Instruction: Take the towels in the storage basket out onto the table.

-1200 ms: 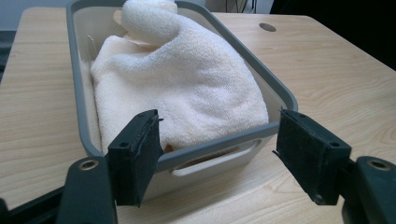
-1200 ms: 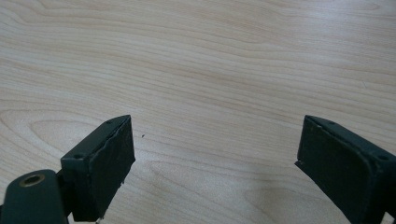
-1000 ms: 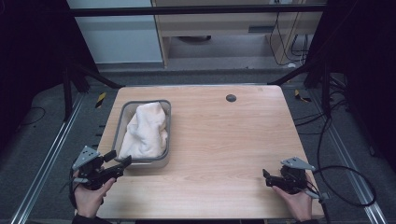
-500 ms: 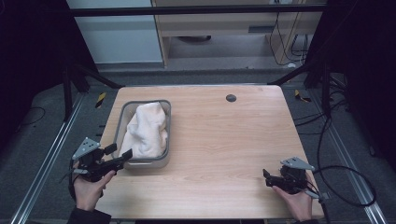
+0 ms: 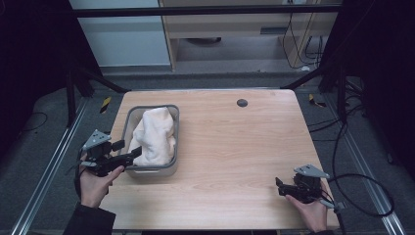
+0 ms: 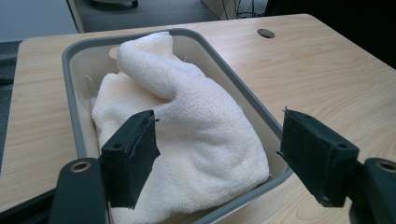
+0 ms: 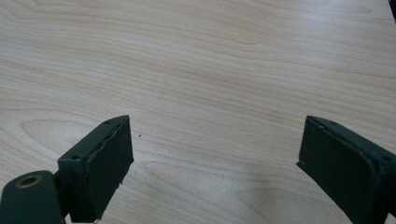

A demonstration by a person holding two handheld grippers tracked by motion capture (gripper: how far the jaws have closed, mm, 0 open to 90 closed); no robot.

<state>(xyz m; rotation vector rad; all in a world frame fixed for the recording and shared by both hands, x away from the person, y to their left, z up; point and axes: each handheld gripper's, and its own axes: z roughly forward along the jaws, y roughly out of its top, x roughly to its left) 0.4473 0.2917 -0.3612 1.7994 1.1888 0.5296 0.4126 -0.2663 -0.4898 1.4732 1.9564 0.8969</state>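
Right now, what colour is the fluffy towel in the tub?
The towel is creamy white, plainest in the left gripper view, lying in the grey-rimmed tub.

Both grippers (image 5: 128, 155) (image 5: 280, 187) are black, with grey three-cornered plates and square pads (image 6: 133, 156); the left sleeve (image 5: 88, 221) looks dark.

lab/workshop | metal frame rails (image 5: 46, 171) | loose floor cables (image 5: 362, 181) | wooden test table (image 5: 244, 147)

We're seeing a cream-white towel (image 6: 187, 135) w/ faint yellowish patches, lying in a grey-rimmed beige tub (image 6: 70, 70); light woodgrain table (image 7: 210, 70); black tongs (image 6: 217, 154).
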